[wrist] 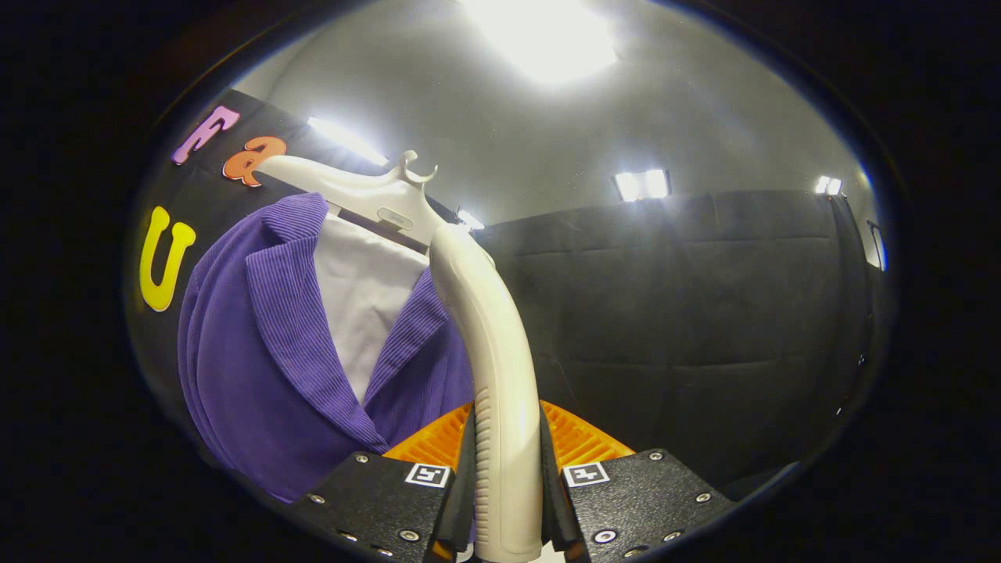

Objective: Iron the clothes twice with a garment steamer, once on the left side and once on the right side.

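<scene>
- Gripper [507, 485] pinched the steamer [493, 352] handle, both fingers pressed on it.
- Steamer rose up w/ its head near the hanger [367, 191], by the purple jacket [258, 367] hung over a white shirt [360, 297].
- Looked like start of a pass, prob. at the jacket's top.
- Next: head against fabric, steady stroke down; which side, can't tell.

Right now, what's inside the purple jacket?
Inside the open purple jacket a white shirt shows between the collar flaps, both hanging on a white hanger. The steamer, clamped in the gripper, covers the jacket's right edge, so the rest is hidden.
</scene>
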`<state>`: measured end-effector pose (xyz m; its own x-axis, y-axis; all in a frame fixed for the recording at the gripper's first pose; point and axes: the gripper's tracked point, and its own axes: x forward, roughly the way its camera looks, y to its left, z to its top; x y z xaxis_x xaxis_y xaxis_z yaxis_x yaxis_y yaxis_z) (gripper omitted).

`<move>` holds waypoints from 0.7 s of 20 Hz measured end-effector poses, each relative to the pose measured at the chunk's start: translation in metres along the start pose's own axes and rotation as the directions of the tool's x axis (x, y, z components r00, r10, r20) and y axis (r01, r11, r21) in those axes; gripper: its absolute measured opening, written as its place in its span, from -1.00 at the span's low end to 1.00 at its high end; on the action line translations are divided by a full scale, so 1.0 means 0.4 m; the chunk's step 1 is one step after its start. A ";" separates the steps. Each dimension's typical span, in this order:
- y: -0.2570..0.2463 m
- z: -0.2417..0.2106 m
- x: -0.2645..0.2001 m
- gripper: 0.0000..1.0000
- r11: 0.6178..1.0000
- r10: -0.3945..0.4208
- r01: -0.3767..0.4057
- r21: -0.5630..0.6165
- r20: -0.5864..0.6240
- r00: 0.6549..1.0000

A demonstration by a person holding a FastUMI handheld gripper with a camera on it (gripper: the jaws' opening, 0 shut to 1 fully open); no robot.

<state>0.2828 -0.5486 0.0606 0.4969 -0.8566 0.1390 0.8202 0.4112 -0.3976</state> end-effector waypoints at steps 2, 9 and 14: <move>0.026 -0.024 0.032 -0.24 1.000 0.018 -0.017 0.011 -0.034 0.999; 0.052 -0.132 0.063 -0.24 0.999 0.049 -0.046 0.027 -0.118 0.992; 0.060 -0.218 0.042 -0.23 0.998 0.056 -0.059 -0.011 -0.166 0.984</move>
<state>0.2861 -0.5802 -0.0259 0.4879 -0.8721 -0.0362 0.7867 0.4573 -0.4148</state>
